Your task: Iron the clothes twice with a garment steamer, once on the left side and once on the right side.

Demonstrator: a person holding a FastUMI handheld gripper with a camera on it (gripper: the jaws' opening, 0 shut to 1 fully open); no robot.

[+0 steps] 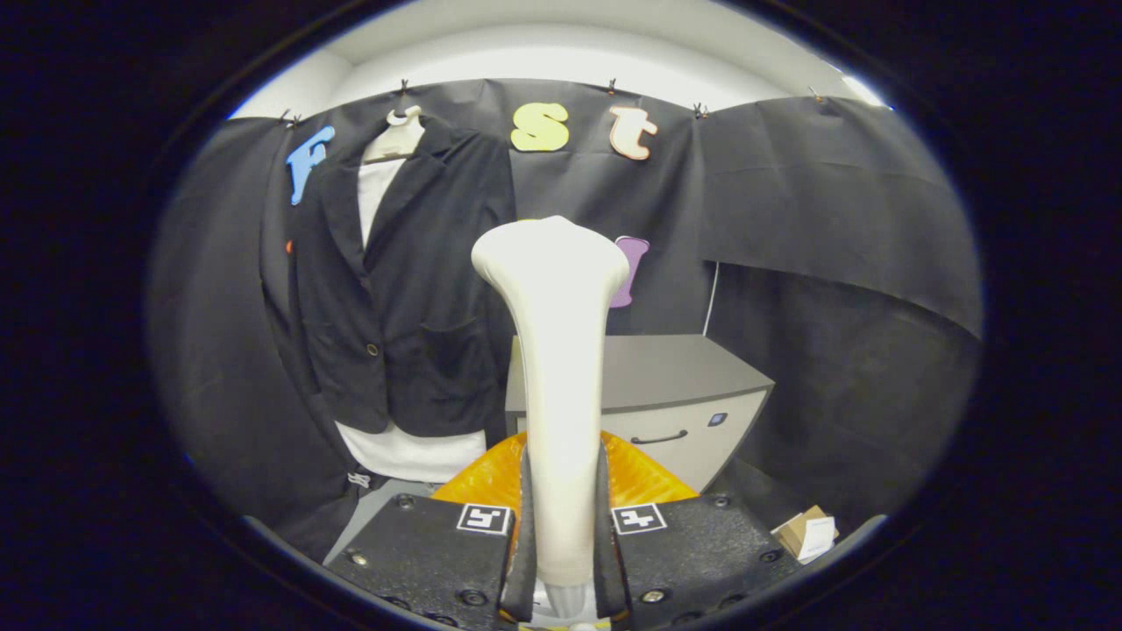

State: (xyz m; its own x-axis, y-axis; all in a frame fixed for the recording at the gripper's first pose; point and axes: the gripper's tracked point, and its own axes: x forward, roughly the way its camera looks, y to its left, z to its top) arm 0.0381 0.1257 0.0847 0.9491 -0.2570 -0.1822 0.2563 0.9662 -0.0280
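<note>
The tool (561,526) is clamped on the steamer (554,350), both fingers pressing the sides of its pale handle, which stands upright between them and widens into a broad head at the top. The handle's lower end is cut off below the fingers, and the face of the head is turned away, so its plate cannot be made out. Just beyond the fingers an orange ribbed thing (635,478) peeks out on both sides of the handle; what it is, hard to tell. Beyond that, to the right of the steamer, a grey cabinet (675,394) with a drawer handle. Ahead and to the left, well apart from the steamer's head, the dark jacket (403,307) hangs on a hanger (399,131) over a white shirt (412,451), against the black cloth. A small cardboard box (805,533) lies low on the right.
</note>
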